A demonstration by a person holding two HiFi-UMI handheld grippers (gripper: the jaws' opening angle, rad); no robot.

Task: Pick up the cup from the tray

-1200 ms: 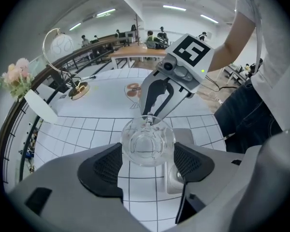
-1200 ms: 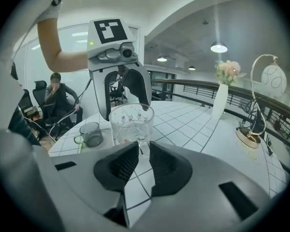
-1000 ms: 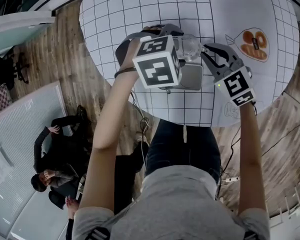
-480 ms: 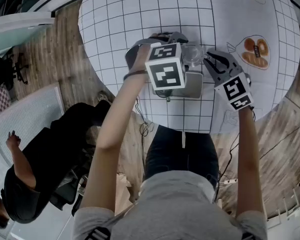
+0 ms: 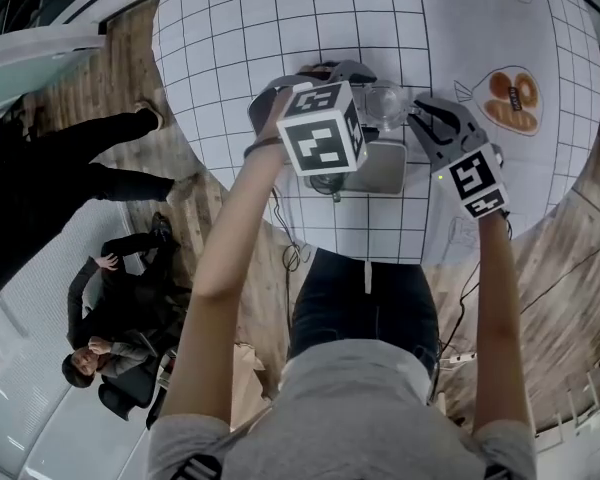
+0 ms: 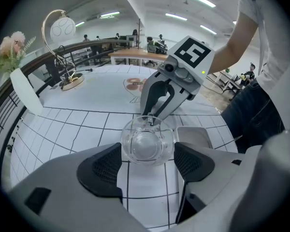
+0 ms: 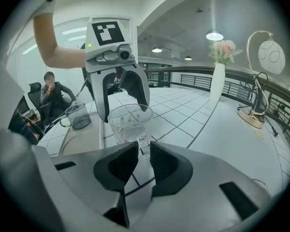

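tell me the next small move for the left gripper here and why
Probably ease the left gripper shut on the clear cup. The right gripper pinches only the thin handle, while the left one's pads flank the cup's body and I can't tell that they press on it. A second hold should steady the cup before any lift.

Grey tee (image 5: 360, 408), dark jeans (image 5: 365, 298) — grey left tool (image 6: 147, 159).

Right tool (image 7: 143, 150) pinching clear cup (image 7: 128, 122) (by its handle), left tool (image 7: 124, 111) straddling it
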